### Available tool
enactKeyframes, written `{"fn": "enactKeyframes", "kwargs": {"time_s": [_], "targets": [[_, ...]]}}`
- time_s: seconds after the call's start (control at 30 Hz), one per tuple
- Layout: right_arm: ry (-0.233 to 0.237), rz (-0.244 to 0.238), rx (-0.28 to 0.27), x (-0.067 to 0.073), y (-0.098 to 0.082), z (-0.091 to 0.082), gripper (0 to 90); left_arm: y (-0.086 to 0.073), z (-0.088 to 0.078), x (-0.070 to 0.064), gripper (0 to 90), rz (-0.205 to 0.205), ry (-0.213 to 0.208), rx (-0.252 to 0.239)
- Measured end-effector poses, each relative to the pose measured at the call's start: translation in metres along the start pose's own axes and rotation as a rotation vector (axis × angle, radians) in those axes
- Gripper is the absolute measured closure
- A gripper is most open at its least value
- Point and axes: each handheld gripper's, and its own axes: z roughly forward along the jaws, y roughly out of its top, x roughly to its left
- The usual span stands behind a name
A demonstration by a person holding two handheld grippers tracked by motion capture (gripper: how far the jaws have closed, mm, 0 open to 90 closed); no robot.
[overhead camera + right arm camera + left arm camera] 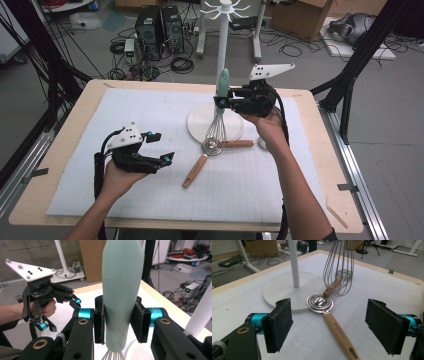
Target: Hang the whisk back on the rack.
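My right gripper is shut on the mint-green handle of a wire whisk. The whisk hangs upright with its wires down, beside the white stand's pole. Under the wires lie a wooden-handled utensil with a round metal head and a second wooden handle. My left gripper is held low over the mat to the left, open, with nothing between its pads. It points at the longer wooden handle.
The stand's round white base sits at the middle back of the white grid mat. A small metal strainer lies behind the whisk. The wooden table edge frames the mat. Computers and cables lie on the floor beyond.
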Motion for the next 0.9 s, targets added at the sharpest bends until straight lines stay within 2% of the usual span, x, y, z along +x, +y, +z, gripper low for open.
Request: {"fn": "enactKeyframes", "kwargs": {"time_s": [0.27, 0.47, 0.9], "targets": [[-0.02, 0.002, 0.003, -0.006, 0.012, 0.004, 67.7, -0.015, -0.014, 0.014, 18.3, -0.031, 0.048, -0.001], [-0.033, -0.006, 0.011, -0.01, 0.024, 0.008, 67.6, -0.027, -0.018, 0.024, 15.8, -0.059, 0.078, 0.011], [-0.066, -0.018, 0.009, -0.017, 0.057, 0.015, 67.6, -0.036, -0.023, 0.036, 13.2, -0.084, 0.135, 0.027]]}}
